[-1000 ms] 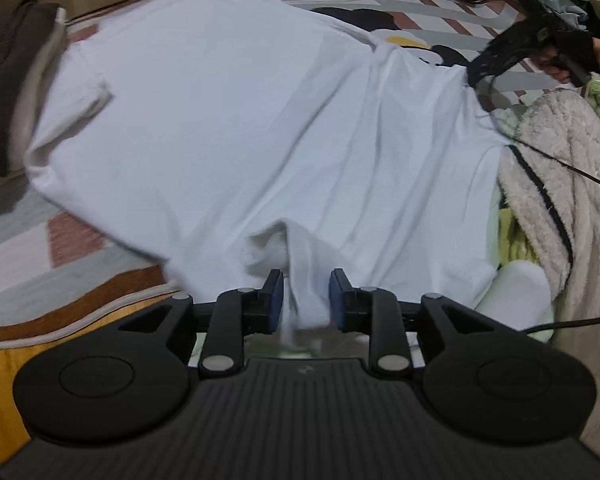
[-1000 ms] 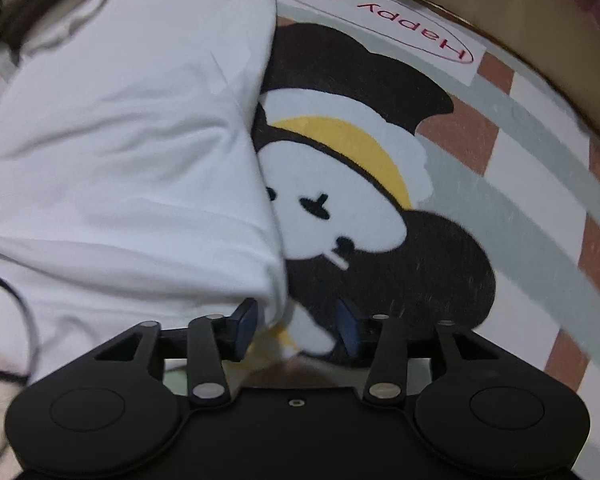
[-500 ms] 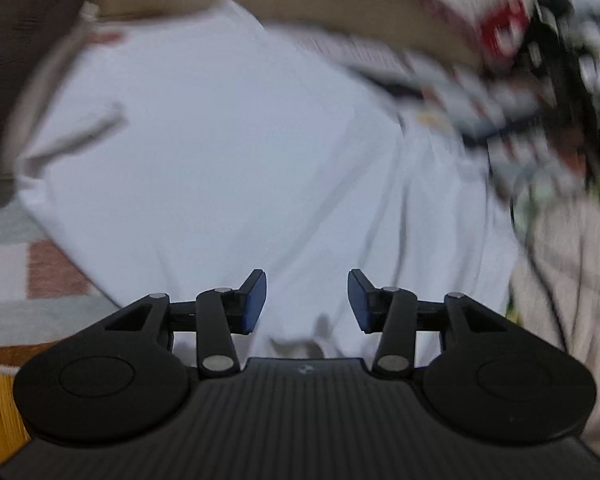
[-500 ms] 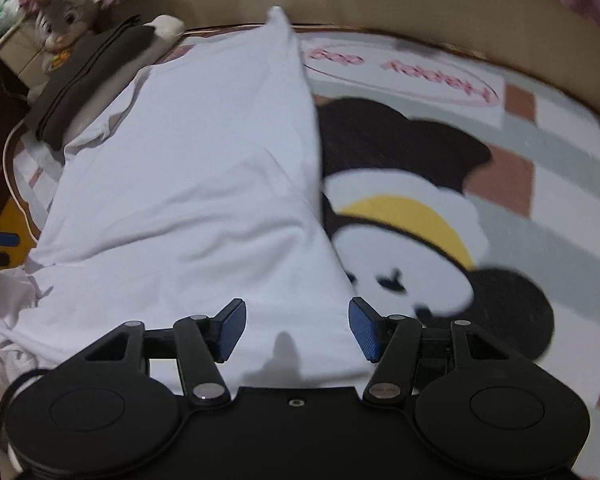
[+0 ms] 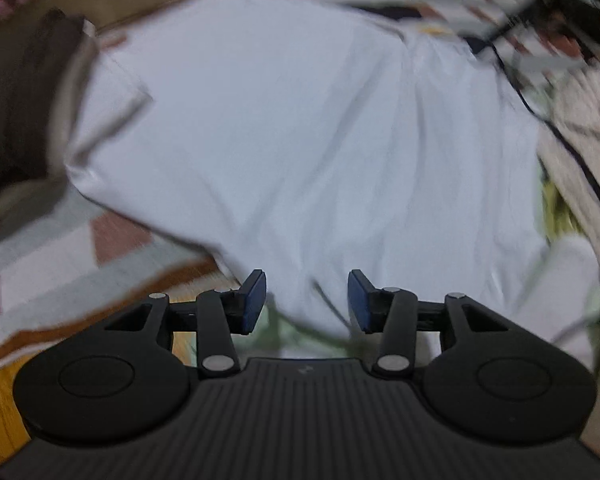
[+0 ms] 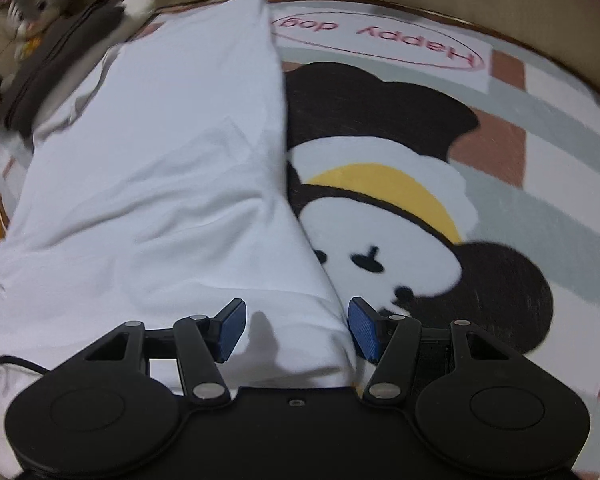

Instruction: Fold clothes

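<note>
Shirt (image 6: 148, 184) lies half-folded on rug (image 6: 500, 184); left gripper (image 5: 307, 304) and right gripper (image 6: 296, 328), jaws apart, should pinch the 6 o'clock hem evenly.

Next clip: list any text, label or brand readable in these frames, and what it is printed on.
"Happy dog": red letters in a red oval, seen upside down, on the cartoon dog blanket, beside the white shirt, in the right wrist view.
Red lettering at the top of the left wrist view: too blurred to read.
No brand or number shows on either tool.
</note>
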Demonstrator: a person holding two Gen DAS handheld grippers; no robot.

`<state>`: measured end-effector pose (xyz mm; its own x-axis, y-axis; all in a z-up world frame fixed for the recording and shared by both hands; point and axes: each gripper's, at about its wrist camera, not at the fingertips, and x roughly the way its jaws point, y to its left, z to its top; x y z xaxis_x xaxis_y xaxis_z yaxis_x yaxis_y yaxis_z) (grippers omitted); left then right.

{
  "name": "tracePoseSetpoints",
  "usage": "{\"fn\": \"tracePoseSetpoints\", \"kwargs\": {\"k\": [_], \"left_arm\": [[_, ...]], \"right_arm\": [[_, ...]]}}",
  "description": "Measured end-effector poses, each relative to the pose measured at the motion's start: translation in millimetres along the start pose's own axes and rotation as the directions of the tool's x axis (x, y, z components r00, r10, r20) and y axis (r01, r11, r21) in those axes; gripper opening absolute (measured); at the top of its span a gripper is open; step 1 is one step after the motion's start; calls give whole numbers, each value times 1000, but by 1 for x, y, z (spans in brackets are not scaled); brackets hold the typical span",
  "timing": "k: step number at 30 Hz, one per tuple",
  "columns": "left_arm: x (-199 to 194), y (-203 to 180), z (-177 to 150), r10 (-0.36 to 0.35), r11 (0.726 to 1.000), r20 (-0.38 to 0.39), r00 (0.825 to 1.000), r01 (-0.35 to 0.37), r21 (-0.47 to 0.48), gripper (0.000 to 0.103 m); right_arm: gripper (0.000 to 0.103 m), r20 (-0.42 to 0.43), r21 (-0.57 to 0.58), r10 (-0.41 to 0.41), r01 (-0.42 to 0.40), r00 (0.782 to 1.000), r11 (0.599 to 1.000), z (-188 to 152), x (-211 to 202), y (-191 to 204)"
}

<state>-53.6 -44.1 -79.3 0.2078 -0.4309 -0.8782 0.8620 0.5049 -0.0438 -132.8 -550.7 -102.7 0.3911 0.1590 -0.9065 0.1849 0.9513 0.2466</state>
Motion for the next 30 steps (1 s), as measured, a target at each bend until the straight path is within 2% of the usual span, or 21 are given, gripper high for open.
{"fn": "tracePoseSetpoints", "kwargs": {"k": [2,4,7,10,13,15,17,19,23,26,27,28,30], "left_arm": [[2,9,13,62,998,68,996,-60,-35,45],[9,21,29,156,987,132,979,-148,-65,47],[27,39,48,199,978,147,969,-187,-88,47],[32,42,56,122,989,164,979,-105,-107,45],[25,12,59,44,997,229,972,-55,45,46],[25,-15,63,-16,985,260,966,-29,170,46],[26,-35,66,-89,972,249,965,29,233,46],[31,-49,69,-157,960,210,965,99,261,47],[39,-62,68,-156,953,153,976,108,283,47],[48,-45,66,-69,978,152,986,36,205,47],[50,-36,68,-5,984,162,987,-24,174,47],[52,-27,70,59,986,170,984,-84,142,47],[56,-9,74,187,976,179,966,-203,76,47]], "right_arm": [[62,13,25,5,-5,1000,1000,-3,-5,-4],[63,16,36,12,-13,1000,999,-6,-6,-5],[63,-1,45,19,-18,1000,999,-9,0,-3],[63,-13,47,23,-22,1000,999,-12,1,-2],[65,-29,81,73,-71,997,994,-15,-2,-8],[67,-53,120,123,-116,991,986,-17,0,-13],[67,-87,170,159,-143,983,975,-19,6,-19],[67,-110,195,164,-140,980,971,-20,10,-21],[67,-94,224,177,-152,980,963,-20,7,-23],[67,-65,241,159,-139,985,961,-20,5,-25],[67,-45,225,115,-102,992,969,-18,3,-23],[67,-24,208,68,-62,997,976,-15,0,-20],[67,31,117,-42,38,999,992,-6,-7,-6]]}}
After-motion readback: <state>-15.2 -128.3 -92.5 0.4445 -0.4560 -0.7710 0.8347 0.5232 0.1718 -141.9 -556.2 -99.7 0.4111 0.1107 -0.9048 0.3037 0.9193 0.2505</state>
